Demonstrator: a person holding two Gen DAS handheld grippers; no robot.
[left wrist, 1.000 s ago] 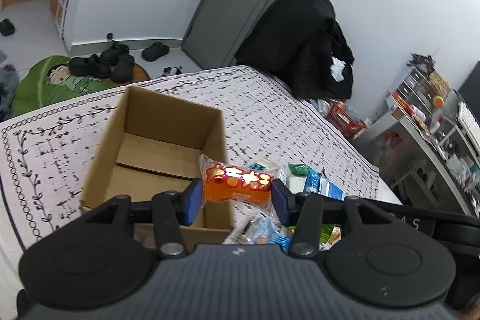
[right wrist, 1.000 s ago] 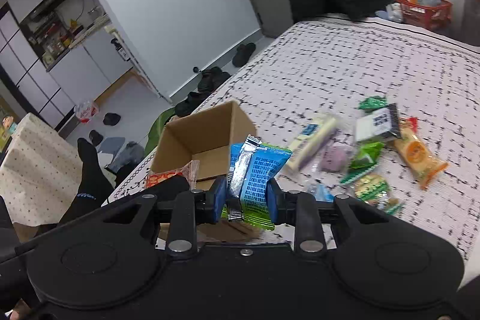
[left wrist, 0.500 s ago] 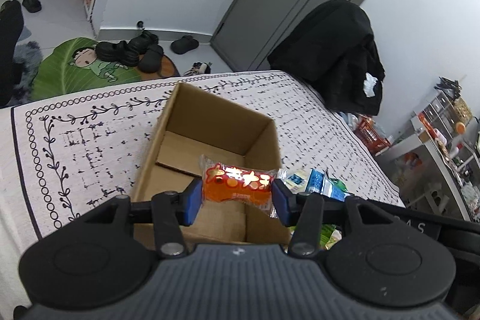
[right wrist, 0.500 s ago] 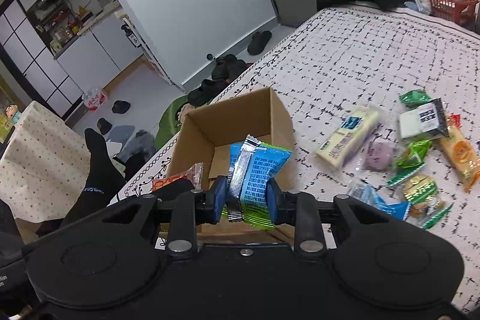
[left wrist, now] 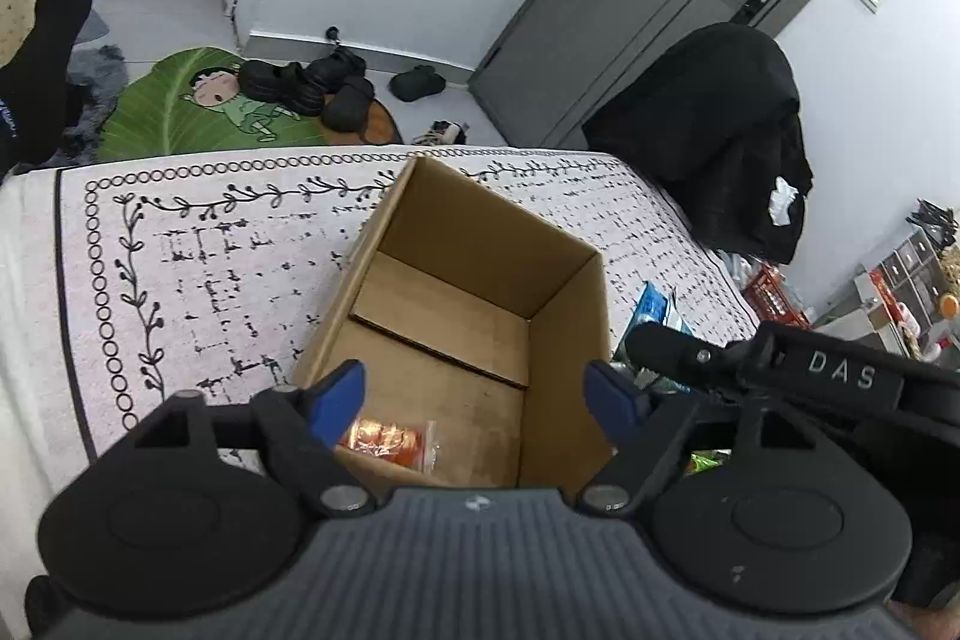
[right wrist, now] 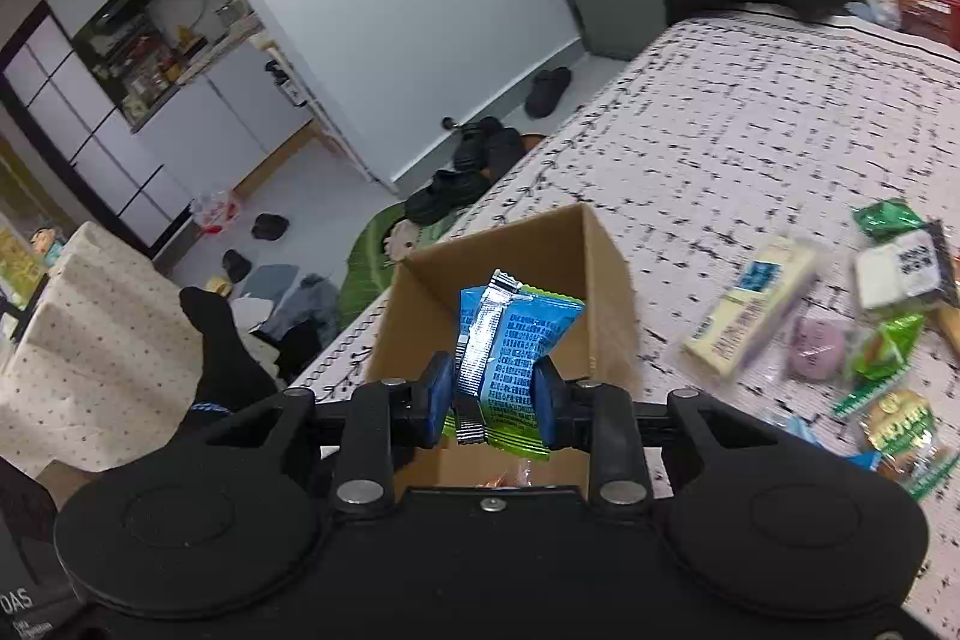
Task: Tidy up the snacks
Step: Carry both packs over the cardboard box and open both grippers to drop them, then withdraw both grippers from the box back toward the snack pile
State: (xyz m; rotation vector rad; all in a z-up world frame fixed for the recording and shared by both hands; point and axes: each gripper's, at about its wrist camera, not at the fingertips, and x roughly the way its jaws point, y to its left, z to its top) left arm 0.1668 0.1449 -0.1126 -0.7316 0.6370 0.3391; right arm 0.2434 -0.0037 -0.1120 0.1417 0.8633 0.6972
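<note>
An open cardboard box (left wrist: 564,304) stands on the patterned bed cover. My left gripper (left wrist: 474,400) hangs over its near end with its jaws opening and nothing between them. An orange snack packet (left wrist: 390,442) lies on the box floor, just below the left finger. In the right wrist view my right gripper (right wrist: 492,394) is shut on a blue and green snack packet (right wrist: 510,340), held above the same box (right wrist: 606,268). A bit of the orange packet (right wrist: 516,475) shows under it. The right gripper's black body (left wrist: 780,370) reaches in beside the box.
Several loose snacks (right wrist: 840,334) lie scattered on the bed cover (right wrist: 750,130) right of the box, among them a pale yellow bar (right wrist: 750,310). A person's black-socked foot (right wrist: 222,358) hangs at the left. Shoes (left wrist: 312,82) sit on the floor beyond the bed.
My left gripper moved over the box and opened, and the orange packet dropped to the box floor. My right gripper moved left with its blue packet until it hung over the box.
</note>
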